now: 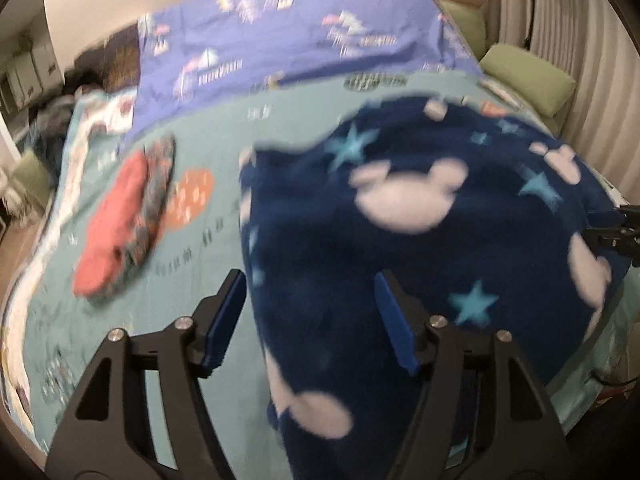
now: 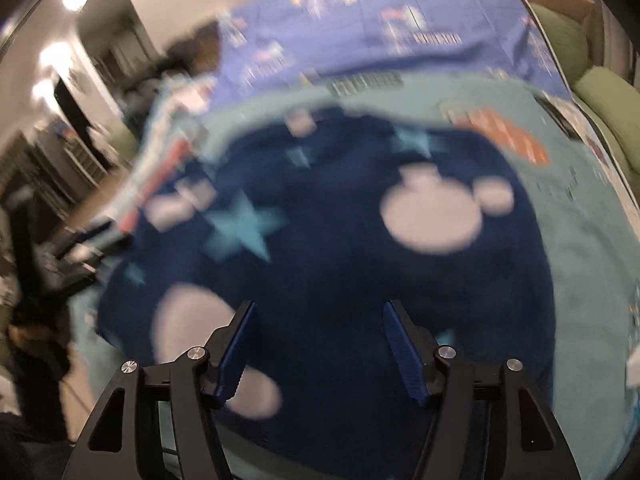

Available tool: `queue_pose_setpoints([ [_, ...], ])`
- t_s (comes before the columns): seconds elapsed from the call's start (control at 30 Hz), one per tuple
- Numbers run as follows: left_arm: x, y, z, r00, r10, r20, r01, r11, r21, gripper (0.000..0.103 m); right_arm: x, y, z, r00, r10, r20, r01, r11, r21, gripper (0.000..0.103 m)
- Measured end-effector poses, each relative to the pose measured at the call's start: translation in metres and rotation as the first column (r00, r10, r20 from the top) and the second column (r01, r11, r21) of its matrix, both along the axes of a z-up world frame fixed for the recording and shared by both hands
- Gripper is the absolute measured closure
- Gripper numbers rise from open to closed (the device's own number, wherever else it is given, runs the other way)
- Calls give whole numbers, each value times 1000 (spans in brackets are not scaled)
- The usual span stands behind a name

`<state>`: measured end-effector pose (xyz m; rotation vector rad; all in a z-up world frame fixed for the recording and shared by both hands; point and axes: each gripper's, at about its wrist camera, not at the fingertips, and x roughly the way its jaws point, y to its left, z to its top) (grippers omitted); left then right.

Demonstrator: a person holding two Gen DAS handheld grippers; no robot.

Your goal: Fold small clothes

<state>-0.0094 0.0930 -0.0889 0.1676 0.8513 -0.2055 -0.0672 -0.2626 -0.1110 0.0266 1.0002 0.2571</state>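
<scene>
Hovering over the bed (image 1: 208,240), the left claw (image 1: 310,320) and right claw (image 2: 318,350) both gape wide, gripping nothing, above a navy fleece garment (image 1: 400,248) spread on the teal bedspread; folded clothes (image 1: 120,224) lie left.
</scene>
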Motion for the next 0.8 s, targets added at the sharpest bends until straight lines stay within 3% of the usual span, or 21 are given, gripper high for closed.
queue_pose_setpoints([
  [0.07, -2, 8, -3, 999, 37, -30, -40, 995, -87, 36, -5, 1, 2, 1000, -7, 29, 8, 1000, -15, 37],
  [0.17, -11, 10, 3, 999, 29, -27, -33, 987, -157, 36, -9, 5, 15, 998, -36, 48, 37, 999, -8, 37],
  [0.3, -23, 7, 5, 1000, 14, -15, -17, 987, -163, 35, -16, 17, 33, 995, -20, 93, 10, 994, 110, 37],
  [0.57, -31, 16, 8, 1000, 16, -14, -19, 979, -204, 30, -16, 53, 36, 993, 31, 110, -52, 979, 195, 37],
  [0.7, -32, 22, 4, 1000, 19, -15, -22, 979, -204, 28, -9, 68, 18, 997, 53, 52, -60, 985, 164, 37],
  [0.73, -31, 23, 2, 1000, 17, -18, -21, 978, -207, 25, -6, 71, 6, 999, 48, 11, -49, 990, 133, 37],
  [0.8, -28, 29, -5, 999, 23, -29, -29, 975, -220, 19, -7, 76, -7, 999, 42, 14, -43, 996, 75, 38],
])
